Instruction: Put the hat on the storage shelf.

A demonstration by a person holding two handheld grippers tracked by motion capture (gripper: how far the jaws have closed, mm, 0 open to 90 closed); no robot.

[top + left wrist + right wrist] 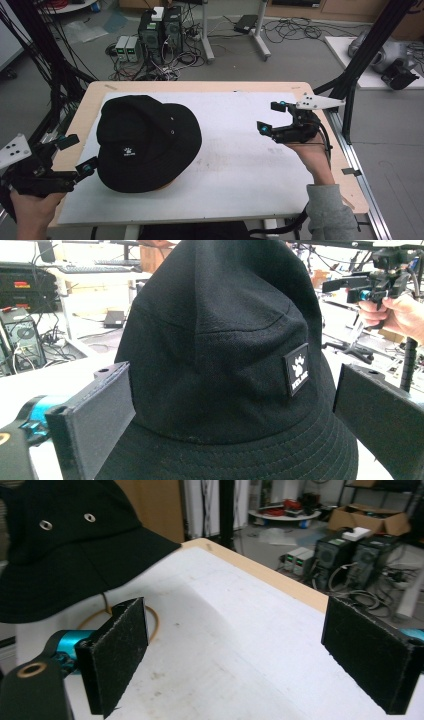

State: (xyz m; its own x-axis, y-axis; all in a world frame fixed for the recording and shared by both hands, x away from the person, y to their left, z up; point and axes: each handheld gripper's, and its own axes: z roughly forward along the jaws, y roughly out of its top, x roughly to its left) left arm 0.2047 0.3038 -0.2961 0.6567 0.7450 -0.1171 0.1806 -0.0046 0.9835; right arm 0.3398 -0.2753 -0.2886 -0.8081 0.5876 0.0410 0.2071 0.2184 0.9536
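Note:
A black bucket hat [145, 142] with a small white logo patch [126, 151] stands on the white mat [240, 165], left of centre. In the left gripper view the hat [225, 315] is close ahead, its patch [297, 369] facing me. My left gripper [77, 154] is open just left of the brim, its jaws either side of the hat's lower crown without touching it. My right gripper [271, 117] hangs open over the mat's right side, nothing between its jaws. In the right gripper view the hat [60, 545] is at upper left, and a tan ring [152, 614] shows under the brim.
The mat covers a wooden table [200, 86]. Computer towers [160, 30] and loose cables lie on the floor beyond the far edge. A black frame post [365, 55] rises at the table's right side. Bare mat [240, 630] spreads in front of the right gripper.

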